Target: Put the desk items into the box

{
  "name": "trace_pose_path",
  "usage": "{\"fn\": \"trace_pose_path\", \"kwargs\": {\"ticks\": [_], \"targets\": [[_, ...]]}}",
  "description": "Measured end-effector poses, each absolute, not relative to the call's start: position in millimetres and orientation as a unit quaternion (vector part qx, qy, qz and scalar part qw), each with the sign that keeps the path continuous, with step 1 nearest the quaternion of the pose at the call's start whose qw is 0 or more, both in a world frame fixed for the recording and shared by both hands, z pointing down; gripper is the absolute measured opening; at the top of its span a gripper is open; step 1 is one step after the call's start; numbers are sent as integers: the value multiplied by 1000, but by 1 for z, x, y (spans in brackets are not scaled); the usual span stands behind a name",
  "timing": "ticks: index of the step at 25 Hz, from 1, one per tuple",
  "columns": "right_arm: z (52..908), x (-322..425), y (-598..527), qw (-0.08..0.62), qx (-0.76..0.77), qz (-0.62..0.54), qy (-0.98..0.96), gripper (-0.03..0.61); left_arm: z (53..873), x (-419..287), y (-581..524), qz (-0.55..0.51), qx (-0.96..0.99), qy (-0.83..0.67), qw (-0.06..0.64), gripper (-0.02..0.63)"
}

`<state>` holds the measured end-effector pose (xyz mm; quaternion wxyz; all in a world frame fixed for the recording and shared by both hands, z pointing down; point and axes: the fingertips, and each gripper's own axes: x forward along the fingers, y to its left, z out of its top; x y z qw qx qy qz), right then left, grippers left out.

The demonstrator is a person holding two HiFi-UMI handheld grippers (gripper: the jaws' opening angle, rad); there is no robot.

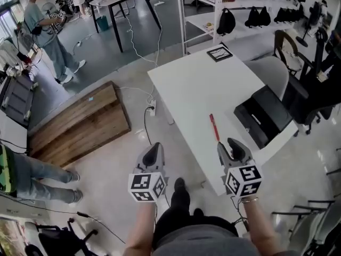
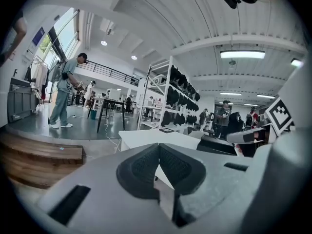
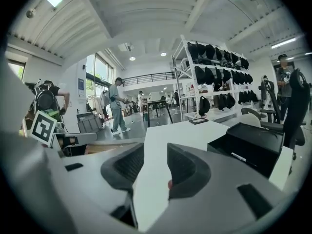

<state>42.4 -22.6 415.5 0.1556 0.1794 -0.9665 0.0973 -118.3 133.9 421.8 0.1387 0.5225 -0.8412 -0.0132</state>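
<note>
Head view: empty right gripper (image 1: 228, 145), jaws wide for grasping, faces 1 slim red pen (image 1: 213, 127) near the open black rectangular box (image 1: 264, 116); left gripper (image 1: 154, 147) closed, empty.

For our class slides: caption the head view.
The left gripper shut, the right gripper open, before a white table with red pen and black box.

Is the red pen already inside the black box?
No, the red pen lies on the white table, left of the black box.
</note>
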Motion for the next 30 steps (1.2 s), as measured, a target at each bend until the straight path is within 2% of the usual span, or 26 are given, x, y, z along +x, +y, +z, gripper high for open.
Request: {"fn": "trace_pose_path", "kwargs": {"ticks": [15, 30], "targets": [[428, -18, -69, 202, 234, 103, -945, 155, 439, -205, 81, -3, 565, -809, 163, 6], [456, -25, -79, 258, 256, 99, -926, 152, 453, -236, 54, 0, 596, -783, 175, 6]]}}
